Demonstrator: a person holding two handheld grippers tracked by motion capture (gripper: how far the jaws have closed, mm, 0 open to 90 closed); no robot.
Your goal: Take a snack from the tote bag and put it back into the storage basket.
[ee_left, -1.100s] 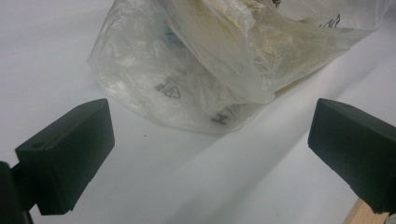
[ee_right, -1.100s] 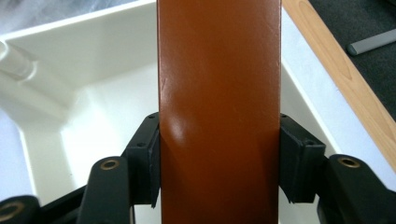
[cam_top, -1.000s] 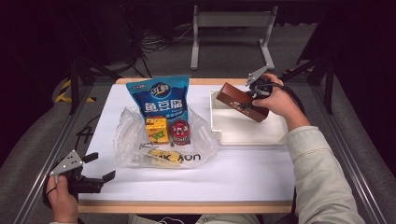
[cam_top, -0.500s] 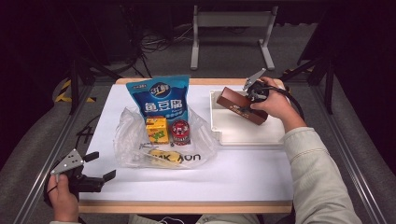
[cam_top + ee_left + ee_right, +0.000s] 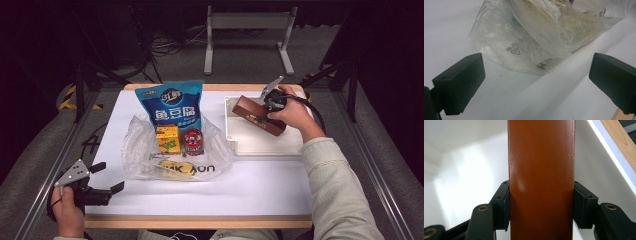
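Right gripper (image 5: 260, 111): jaws clamped on brown box (image 5: 260, 115), over white tray (image 5: 245, 145).
Left gripper (image 5: 107, 179): jaws apart, empty, well left of tray, near plastic bag (image 5: 150, 150).

Black two-jaw tongs (image 5: 107, 177), grey three-cornered plate, pale beige sleeve (image 5: 335, 190).

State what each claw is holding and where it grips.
The right claw clamps the brown box across its two long sides, over the white tray. The left claw is open, holding nothing.
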